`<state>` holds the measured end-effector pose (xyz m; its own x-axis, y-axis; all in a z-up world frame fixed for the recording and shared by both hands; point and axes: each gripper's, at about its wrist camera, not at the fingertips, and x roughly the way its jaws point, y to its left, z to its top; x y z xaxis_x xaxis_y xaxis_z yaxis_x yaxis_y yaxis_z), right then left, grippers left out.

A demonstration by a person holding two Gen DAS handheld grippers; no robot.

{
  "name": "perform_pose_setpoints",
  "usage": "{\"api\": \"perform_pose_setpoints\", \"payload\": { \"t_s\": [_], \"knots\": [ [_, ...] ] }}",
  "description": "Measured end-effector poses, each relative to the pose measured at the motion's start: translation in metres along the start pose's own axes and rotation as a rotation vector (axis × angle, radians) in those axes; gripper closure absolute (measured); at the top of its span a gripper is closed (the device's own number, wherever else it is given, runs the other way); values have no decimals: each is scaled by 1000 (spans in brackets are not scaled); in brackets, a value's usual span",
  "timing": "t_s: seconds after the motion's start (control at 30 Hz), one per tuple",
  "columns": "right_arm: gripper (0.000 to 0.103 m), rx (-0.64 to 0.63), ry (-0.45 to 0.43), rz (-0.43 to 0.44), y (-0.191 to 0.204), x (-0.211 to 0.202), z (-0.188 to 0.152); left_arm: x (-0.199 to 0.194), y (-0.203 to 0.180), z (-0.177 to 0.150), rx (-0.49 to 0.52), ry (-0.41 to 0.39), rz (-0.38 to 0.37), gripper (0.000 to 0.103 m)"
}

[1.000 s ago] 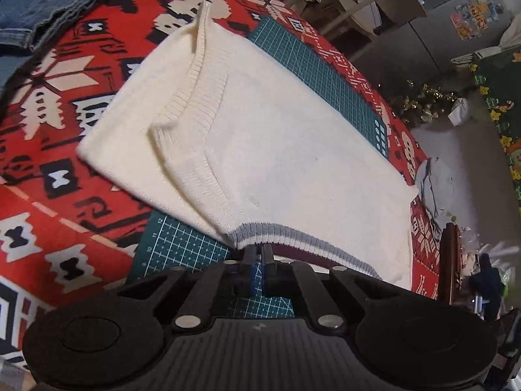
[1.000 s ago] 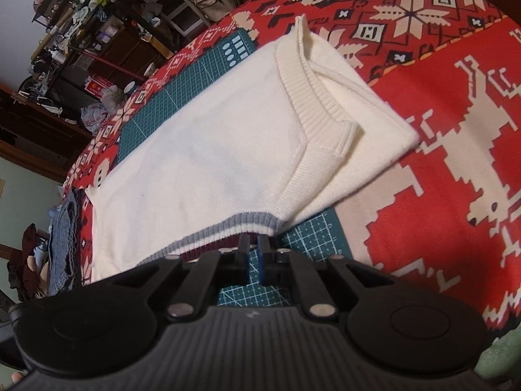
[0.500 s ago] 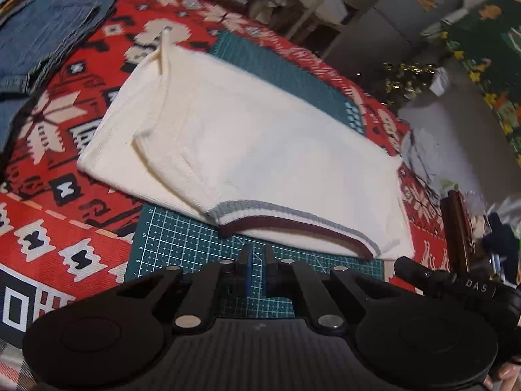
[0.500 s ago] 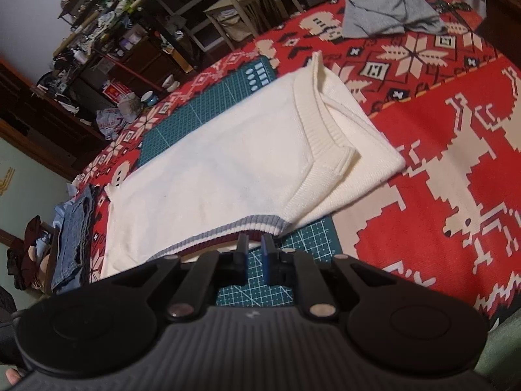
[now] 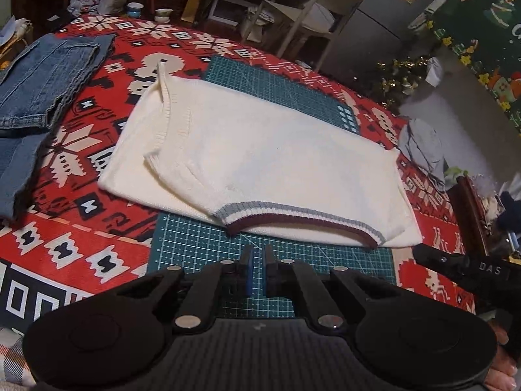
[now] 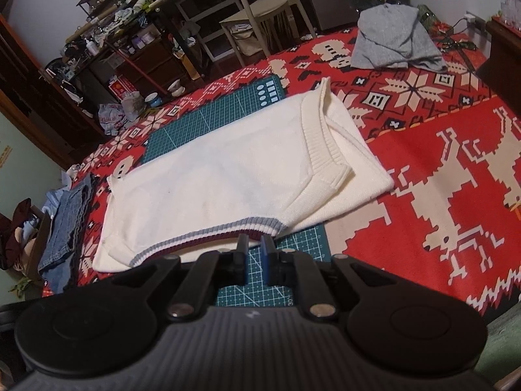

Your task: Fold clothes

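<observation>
Warm indoor light falls evenly on the white sweater, the brightest thing in both views, washing out its knit slightly. Shadows under its edges are soft and thin. Behind the sweater the room turns dim and grainy. Fisheye bending curves everything near the frame edges, perhaps slightly blurred there.

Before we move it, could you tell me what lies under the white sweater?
The white sweater lies on a green cutting mat over the red patterned cloth. The mat's middle is covered.
</observation>
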<state>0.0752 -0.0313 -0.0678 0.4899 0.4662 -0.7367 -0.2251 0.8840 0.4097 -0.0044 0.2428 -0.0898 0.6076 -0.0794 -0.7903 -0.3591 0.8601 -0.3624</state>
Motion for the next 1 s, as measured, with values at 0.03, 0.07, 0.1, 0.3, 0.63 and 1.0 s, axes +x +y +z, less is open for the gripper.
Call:
{"api": "perform_pose_setpoints", "payload": {
  "t_s": [0.03, 0.07, 0.1, 0.3, 0.63, 1.0],
  "knots": [
    [93, -5, -5, -1, 1, 0, 1, 0, 0, 0, -2, -4, 5, 100],
    [93, -11, -10, -1, 1, 0, 1, 0, 0, 1, -2, -9, 12, 100],
    [93, -17, -14, -3, 2, 0, 2, -1, -2, 0, 2, -16, 22, 100],
    [82, -100, -48, -41, 15, 2, 1, -4, -15, -3, 65, -53, 61, 97],
    [59, -202, -135, -77, 33, -12, 9, -6, -27, 6, 100, -102, 152, 70],
    [1, -303, -237, -167, 38, -12, 25, -3, -22, 25, 155, -172, 308, 21]
  ]
}}
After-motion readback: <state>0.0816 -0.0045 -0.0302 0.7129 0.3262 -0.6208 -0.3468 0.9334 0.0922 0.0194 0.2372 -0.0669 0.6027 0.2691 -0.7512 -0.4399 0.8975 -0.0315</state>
